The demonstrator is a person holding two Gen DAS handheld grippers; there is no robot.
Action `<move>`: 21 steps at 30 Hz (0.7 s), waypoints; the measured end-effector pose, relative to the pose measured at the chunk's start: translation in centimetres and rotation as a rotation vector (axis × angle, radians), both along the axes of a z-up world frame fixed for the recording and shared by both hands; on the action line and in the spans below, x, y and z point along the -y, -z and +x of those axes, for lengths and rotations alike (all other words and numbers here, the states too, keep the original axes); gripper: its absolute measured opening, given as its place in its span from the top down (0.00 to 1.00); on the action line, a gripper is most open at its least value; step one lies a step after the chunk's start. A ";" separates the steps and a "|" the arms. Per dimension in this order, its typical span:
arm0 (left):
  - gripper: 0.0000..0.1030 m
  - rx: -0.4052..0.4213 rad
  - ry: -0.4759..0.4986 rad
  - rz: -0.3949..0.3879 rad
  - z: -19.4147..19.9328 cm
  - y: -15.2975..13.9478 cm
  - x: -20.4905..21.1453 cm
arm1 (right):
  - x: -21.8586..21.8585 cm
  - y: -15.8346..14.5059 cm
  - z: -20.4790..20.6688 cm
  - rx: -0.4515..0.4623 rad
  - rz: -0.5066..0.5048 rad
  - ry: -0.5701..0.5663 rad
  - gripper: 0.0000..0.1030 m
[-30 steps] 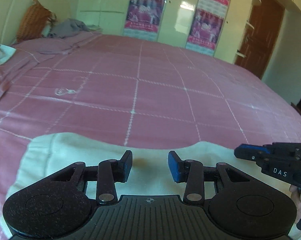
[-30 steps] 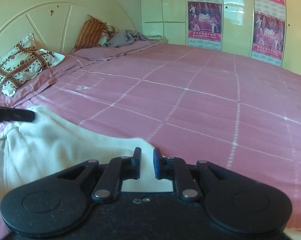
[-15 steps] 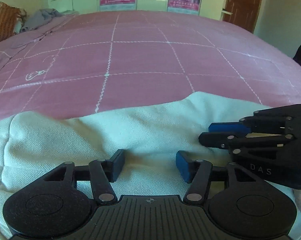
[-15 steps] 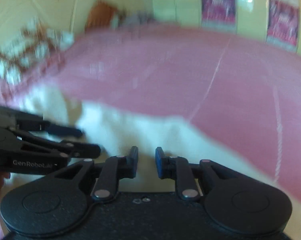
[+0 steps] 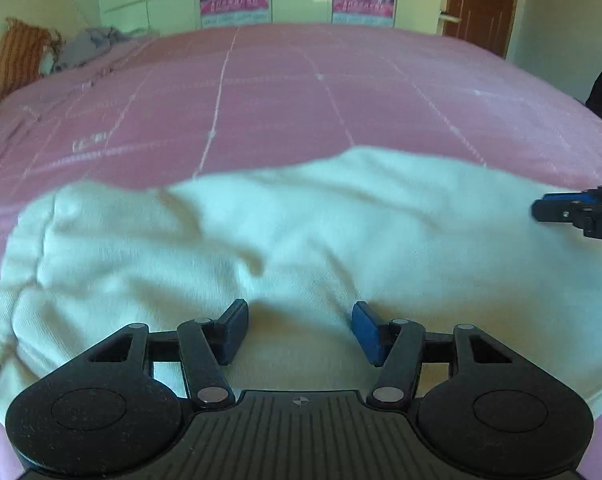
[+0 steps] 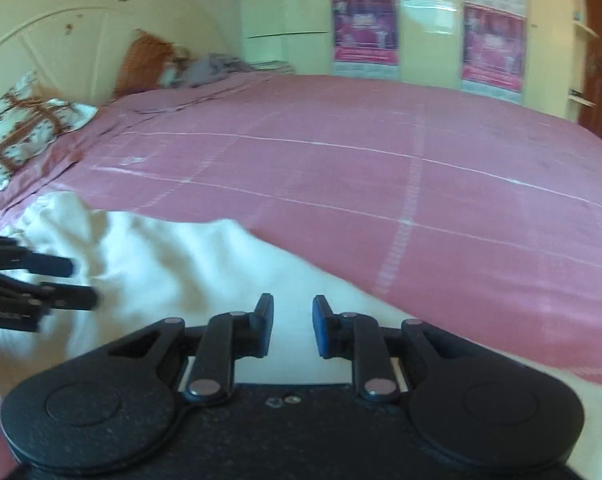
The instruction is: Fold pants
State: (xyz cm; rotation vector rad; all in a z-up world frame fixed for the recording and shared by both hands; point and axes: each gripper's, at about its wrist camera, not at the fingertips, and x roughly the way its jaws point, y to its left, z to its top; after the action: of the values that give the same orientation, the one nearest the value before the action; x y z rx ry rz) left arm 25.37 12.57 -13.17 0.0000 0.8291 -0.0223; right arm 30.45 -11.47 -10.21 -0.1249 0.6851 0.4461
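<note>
- Two grippers hang low over the cream pants (image 5: 301,240), which lie bunched across the near edge of the pink bedspread (image 5: 281,100); nothing is gripped.
- Left gripper (image 5: 299,330): fingers wide apart, just above the cloth near its middle, pointing toward the far side of the bed.
- Right gripper (image 6: 292,326): fingers a narrower gap apart, over the right part of the pants; nothing shows between them.
- To do this step well, I judge each gripper should drop onto a clear edge or corner, not the rumpled middle, and pinch only the layers meant to be carried over.
- Lifting both ends evenly should keep the fold straight.
</note>
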 end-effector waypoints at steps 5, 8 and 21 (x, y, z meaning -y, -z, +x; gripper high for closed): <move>0.44 0.058 -0.020 -0.033 -2.1 -1.0 0.4 | 5.4 0.9 -0.3 -0.083 0.026 0.103 0.77; 0.44 0.031 -0.006 -0.004 -2.6 0.1 0.6 | 8.9 0.0 -1.5 0.001 0.032 0.195 0.77; 0.38 0.048 0.009 -0.012 -4.1 -0.1 0.6 | 30.4 -3.1 -9.4 0.077 0.277 0.656 0.64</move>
State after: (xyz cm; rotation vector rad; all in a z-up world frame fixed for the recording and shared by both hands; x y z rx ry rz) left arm 21.32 11.94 -13.03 -0.0067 0.7811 -0.0353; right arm 21.05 -41.84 -7.07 0.3380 0.5438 -0.0981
